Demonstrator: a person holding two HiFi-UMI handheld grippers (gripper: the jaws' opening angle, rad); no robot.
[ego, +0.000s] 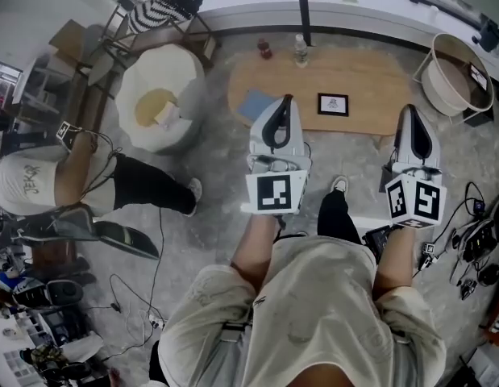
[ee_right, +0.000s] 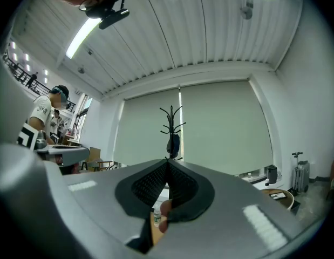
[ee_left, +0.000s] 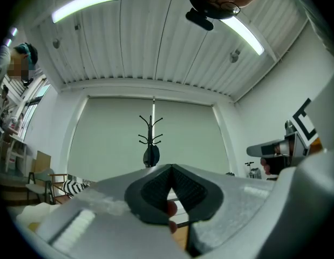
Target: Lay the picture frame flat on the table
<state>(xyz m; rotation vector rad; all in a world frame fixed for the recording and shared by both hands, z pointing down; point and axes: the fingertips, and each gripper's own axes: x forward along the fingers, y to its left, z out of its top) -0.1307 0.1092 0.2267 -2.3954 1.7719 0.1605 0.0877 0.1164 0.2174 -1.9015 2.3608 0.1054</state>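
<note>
The black picture frame (ego: 333,104) is on the oval wooden table (ego: 370,83) in the head view; from this steep angle I cannot tell whether it leans or lies flat. My left gripper (ego: 286,99) is held above the table's near edge, left of the frame, with its jaws shut and nothing in them. My right gripper (ego: 409,109) hovers past the table's right end, also shut and empty. In the left gripper view the left gripper (ee_left: 170,168) points up at the far wall. The right gripper (ee_right: 168,162) in its own view does the same. Neither of these views shows the frame.
A blue flat thing (ego: 253,103) lies on the table's left part, with a red bottle (ego: 265,49) and a clear bottle (ego: 301,51) at its far edge. A white beanbag (ego: 160,95) sits left, a round white basket (ego: 455,72) right. A person (ego: 39,180) stands at left; cables (ego: 475,240) lie right.
</note>
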